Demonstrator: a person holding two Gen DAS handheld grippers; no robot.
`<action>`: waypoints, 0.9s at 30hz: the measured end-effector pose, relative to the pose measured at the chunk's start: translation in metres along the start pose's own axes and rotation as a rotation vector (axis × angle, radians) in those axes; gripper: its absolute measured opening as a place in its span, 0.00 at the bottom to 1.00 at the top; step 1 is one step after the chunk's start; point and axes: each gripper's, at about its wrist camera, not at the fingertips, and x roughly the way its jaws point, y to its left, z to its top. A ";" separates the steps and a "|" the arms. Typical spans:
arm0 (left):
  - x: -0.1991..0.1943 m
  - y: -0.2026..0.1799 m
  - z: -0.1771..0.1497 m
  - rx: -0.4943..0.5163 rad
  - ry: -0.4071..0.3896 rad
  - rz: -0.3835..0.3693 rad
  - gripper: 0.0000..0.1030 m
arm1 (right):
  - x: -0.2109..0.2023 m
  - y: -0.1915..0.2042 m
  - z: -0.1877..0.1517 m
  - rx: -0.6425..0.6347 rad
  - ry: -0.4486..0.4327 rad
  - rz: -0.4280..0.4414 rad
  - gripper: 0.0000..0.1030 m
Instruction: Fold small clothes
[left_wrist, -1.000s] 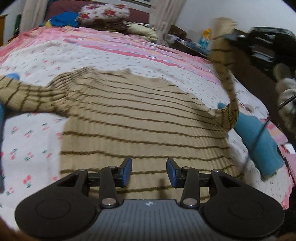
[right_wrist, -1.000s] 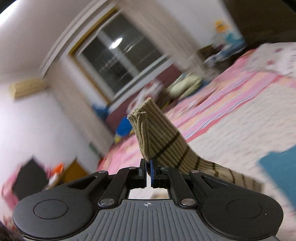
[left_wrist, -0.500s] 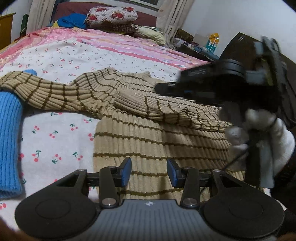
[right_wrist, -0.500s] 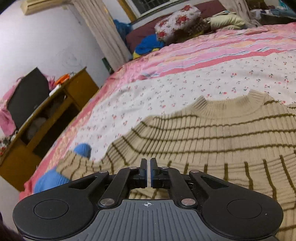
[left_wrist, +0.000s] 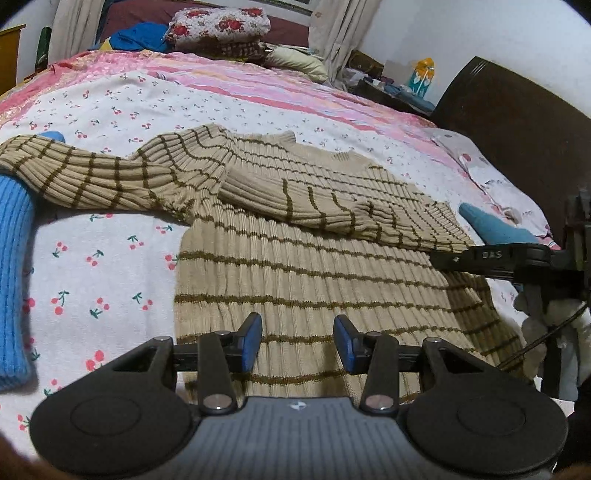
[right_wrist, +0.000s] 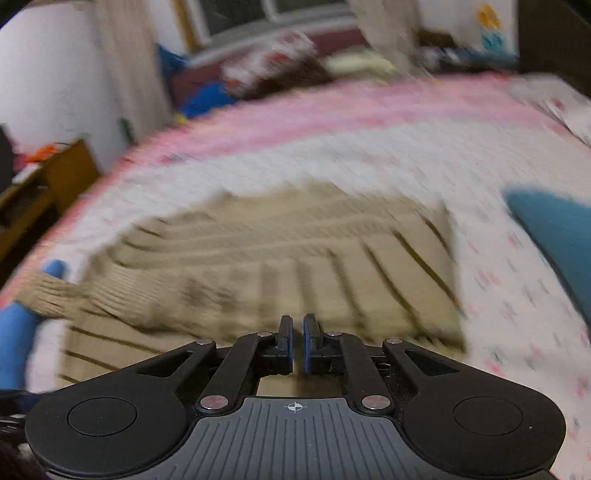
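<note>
Your left tool (left_wrist: 297, 345) hovers over the sweater's hem with its jaws partly apart and nothing between them. Your right tool (right_wrist: 297, 343) is all but shut, a thin slit showing, and empty; its view is blurred. The tan striped sweater (left_wrist: 314, 266) lies flat on the bed (left_wrist: 110, 266), one sleeve (left_wrist: 325, 206) folded across its chest, the other stretched toward a blue knit garment (left_wrist: 13, 280). A teal garment (left_wrist: 495, 227) lies beyond, pillows (left_wrist: 221, 24) farthest.
</note>
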 end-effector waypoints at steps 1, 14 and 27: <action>0.000 0.000 0.000 0.001 -0.003 0.002 0.46 | -0.002 -0.004 -0.002 0.021 -0.003 0.012 0.09; -0.006 0.005 0.003 0.003 -0.027 0.006 0.46 | 0.005 0.112 0.027 -0.360 -0.073 0.215 0.24; -0.014 0.019 0.005 -0.046 -0.034 -0.020 0.47 | 0.064 0.182 0.013 -0.595 0.020 0.179 0.21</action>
